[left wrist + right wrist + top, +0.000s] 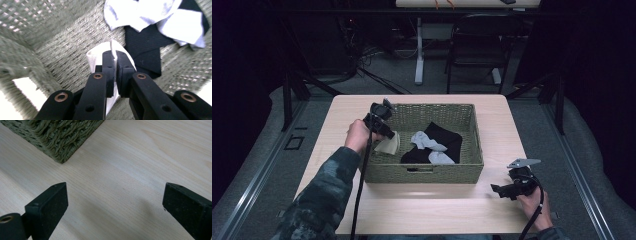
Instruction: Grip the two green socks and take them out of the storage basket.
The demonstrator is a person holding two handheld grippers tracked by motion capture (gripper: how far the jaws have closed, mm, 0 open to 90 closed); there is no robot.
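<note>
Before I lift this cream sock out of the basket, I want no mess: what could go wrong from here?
1. The left gripper pinches just an edge of the cream sock, so it might slip free as it rises.
2. The sock hangs close to the basket wall, so it could catch on the weave.
3. The right gripper rests open on the table, away from the basket, so nothing steadies the basket if the sock drags.

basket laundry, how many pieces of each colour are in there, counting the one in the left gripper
Cream: 1, the cream cloth pinched in the left gripper, at the left end of the basket
Light grey: 2, the light grey socks
Black: 1 as far as can be told, the black garment under the socks
Total: 4
</note>
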